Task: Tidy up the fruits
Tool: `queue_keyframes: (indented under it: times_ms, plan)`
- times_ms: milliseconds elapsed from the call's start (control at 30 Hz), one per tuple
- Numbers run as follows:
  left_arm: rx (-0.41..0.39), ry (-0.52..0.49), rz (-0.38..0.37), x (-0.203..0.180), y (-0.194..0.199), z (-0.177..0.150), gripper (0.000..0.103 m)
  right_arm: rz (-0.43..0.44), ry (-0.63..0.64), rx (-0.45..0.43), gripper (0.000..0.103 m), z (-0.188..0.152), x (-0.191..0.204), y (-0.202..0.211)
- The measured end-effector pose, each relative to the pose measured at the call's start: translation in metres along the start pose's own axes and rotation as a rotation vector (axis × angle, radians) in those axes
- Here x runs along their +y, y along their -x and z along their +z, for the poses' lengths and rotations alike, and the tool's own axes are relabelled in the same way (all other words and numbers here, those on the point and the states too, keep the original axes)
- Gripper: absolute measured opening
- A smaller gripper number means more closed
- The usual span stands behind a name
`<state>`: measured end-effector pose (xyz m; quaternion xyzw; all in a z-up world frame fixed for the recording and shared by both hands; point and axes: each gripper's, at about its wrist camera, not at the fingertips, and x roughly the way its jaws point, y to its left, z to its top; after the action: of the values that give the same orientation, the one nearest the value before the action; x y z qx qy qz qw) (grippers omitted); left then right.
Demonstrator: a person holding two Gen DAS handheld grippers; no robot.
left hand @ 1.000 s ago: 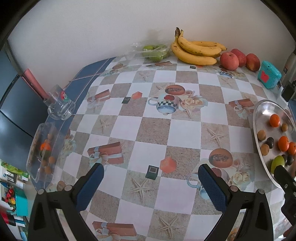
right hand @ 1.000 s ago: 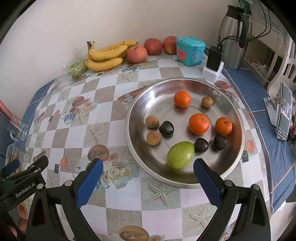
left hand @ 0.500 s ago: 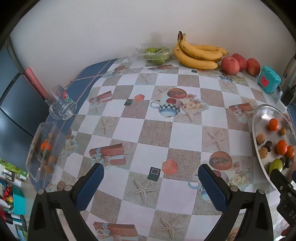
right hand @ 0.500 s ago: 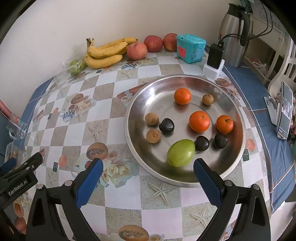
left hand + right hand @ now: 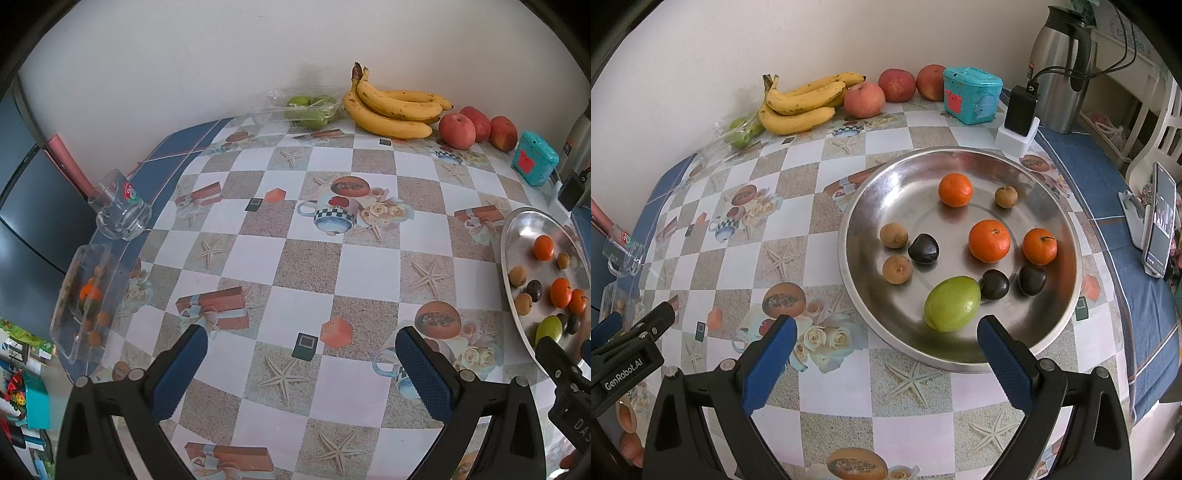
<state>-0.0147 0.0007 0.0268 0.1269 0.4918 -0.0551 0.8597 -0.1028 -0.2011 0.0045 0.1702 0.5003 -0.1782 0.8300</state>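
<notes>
Left wrist view: the left claw (image 5: 301,363) is spread apart and empty above the surface (image 5: 306,258). The tray (image 5: 517,236) with fruits is at 3 o'clock, the bananas (image 5: 395,107) at 12 o'clock.

Right wrist view: the right claw (image 5: 886,349) is also wide apart, holding nothing. The green fruit (image 5: 952,303) lies in the tray at 12 o'clock, just beyond the fingertips, with three oranges (image 5: 989,240) behind it.

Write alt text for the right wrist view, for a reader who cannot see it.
An open right claw hovers over a metal tray holding three oranges, a green fruit, and small brown and dark fruits. Behind it, bananas and apples line the wall.
</notes>
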Motion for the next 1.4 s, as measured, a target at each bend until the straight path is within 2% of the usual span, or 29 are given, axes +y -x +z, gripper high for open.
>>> queue_keyframes:
  times_ms: [1400]
  plan:
    - [0.010, -0.014, -0.018, -0.0021, -0.0017, -0.0006, 0.103, -0.002, 0.001, 0.009, 0.098, -0.0016, 0.0002, -0.0026]
